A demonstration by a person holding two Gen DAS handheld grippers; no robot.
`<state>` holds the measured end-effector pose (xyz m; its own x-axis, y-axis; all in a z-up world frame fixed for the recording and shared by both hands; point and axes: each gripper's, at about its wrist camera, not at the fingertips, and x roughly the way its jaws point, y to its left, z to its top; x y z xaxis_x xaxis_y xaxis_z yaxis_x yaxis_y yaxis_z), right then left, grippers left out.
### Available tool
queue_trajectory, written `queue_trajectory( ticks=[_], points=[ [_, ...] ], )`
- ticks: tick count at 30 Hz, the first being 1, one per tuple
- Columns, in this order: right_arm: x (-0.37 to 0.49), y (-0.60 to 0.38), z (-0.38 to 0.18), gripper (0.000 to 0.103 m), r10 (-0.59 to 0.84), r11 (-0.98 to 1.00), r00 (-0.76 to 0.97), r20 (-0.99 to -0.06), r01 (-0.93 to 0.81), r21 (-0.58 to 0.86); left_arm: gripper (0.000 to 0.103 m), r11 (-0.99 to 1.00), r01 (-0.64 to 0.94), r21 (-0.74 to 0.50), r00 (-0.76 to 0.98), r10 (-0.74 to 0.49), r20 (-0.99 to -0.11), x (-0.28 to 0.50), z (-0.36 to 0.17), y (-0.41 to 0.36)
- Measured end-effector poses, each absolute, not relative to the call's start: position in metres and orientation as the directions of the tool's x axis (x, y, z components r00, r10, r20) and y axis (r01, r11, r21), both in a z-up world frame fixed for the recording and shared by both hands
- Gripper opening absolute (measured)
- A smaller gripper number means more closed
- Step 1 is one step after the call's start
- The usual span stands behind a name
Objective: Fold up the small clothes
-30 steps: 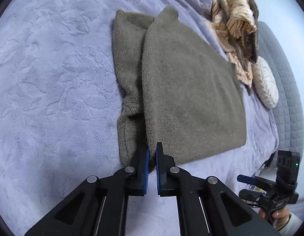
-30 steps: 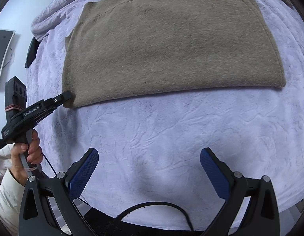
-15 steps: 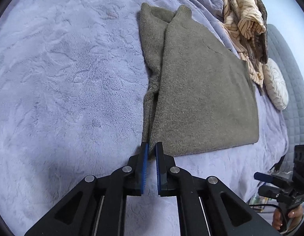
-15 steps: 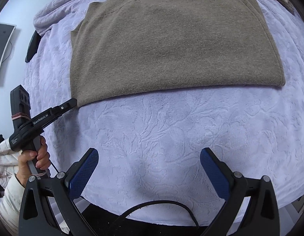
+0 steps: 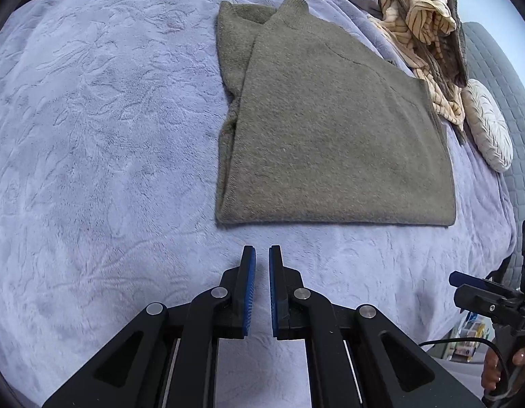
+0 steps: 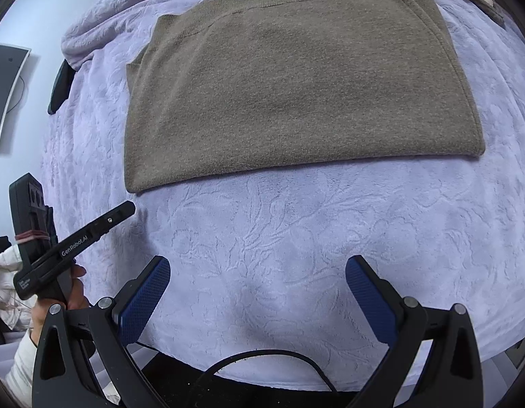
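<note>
- Two grippers are in view, both held off the work. The left gripper (image 5: pixel 262 255) hovers low over the blanket, its fingers (image 5: pixel 249 278) drawn nearly together with only a slim gap between the blue pads, nothing caught in them.
- The right gripper (image 6: pixel 257 284) sits at the near edge of the bed, fingers (image 6: pixel 145 297) spread wide apart and empty. Judgement: that posture suits readiness for a fresh grasp rather than a hold in progress.
- A black cable (image 6: pixel 262 362) loops below the right gripper, clear of the cloth.
- The lavender embossed blanket (image 5: pixel 92 136) covers the bed and serves as the folding surface; a bare strip of it separates both grippers from the garment.
- The olive-brown knit sweater (image 5: pixel 330 136) lies flat on the blanket, just beyond the left gripper. One side panel appears turned inward, leaving a narrower strip (image 5: pixel 233 47) exposed along its left edge and a neat straight hem nearest the grippers.
- Judgement: the fold is partly made; a further fold of the squared shape probably remains, which would call for a grip at the near hem corners.
- Risk, as judgement: soft knit may slip or bunch if only one corner is lifted.
- Farthest off, a striped cream garment (image 5: pixel 418 27) lies heaped at the bed's far side, beside a round white cushion (image 5: pixel 488 125), presumably waiting.
</note>
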<state>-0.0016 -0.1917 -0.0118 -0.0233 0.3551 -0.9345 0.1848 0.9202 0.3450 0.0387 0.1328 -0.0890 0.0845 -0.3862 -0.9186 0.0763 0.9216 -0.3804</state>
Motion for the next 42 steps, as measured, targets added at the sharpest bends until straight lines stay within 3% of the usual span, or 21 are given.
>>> queue_trajectory(
  ticks=[5, 6, 8, 9, 24, 36, 42],
  points=[
    [-0.002, -0.195, -0.01, 0.103, 0.366, 0.914, -0.016, -0.93, 0.192, 0.356, 0.007, 0.93, 0.081, -0.359, 0.074, -0.365, -0.928, 0.036, -0.086, 0.121],
    [-0.002, -0.195, -0.01, 0.103, 0.368, 0.914, -0.016, -0.93, 0.193, 0.358, 0.013, 0.935, 0.082, -0.344, 0.071, -0.35, -0.934, 0.036, -0.085, 0.118],
    [-0.003, -0.196, -0.01, 0.103, 0.371, 0.912, -0.013, -0.928, 0.195, 0.362, 0.091, 0.946, 0.074, -0.315, 0.069, -0.32, -0.945, 0.037, -0.084, 0.112],
    [-0.003, -0.196, -0.01, 0.103, 0.372, 0.911, -0.013, -0.928, 0.197, 0.363, 0.096, 0.955, 0.063, -0.291, 0.093, -0.296, -0.951, 0.035, -0.081, 0.112],
    [-0.007, -0.213, -0.007, 0.103, 0.373, 0.908, 0.027, -0.928, 0.194, 0.371, 0.095, 0.977, 0.099, -0.188, 0.103, -0.198, -0.975, 0.037, -0.078, 0.081],
    [-0.007, -0.217, -0.015, 0.103, 0.365, 0.924, -0.017, -0.931, 0.129, 0.36, 0.095, 0.975, 0.065, -0.21, 0.082, -0.215, -0.973, 0.038, -0.084, 0.062],
    [-0.005, -0.226, -0.025, 0.103, 0.365, 0.925, -0.073, -0.928, 0.144, 0.352, 0.095, 0.959, 0.012, -0.284, 0.085, -0.284, -0.955, 0.04, -0.084, 0.053]
  ],
)
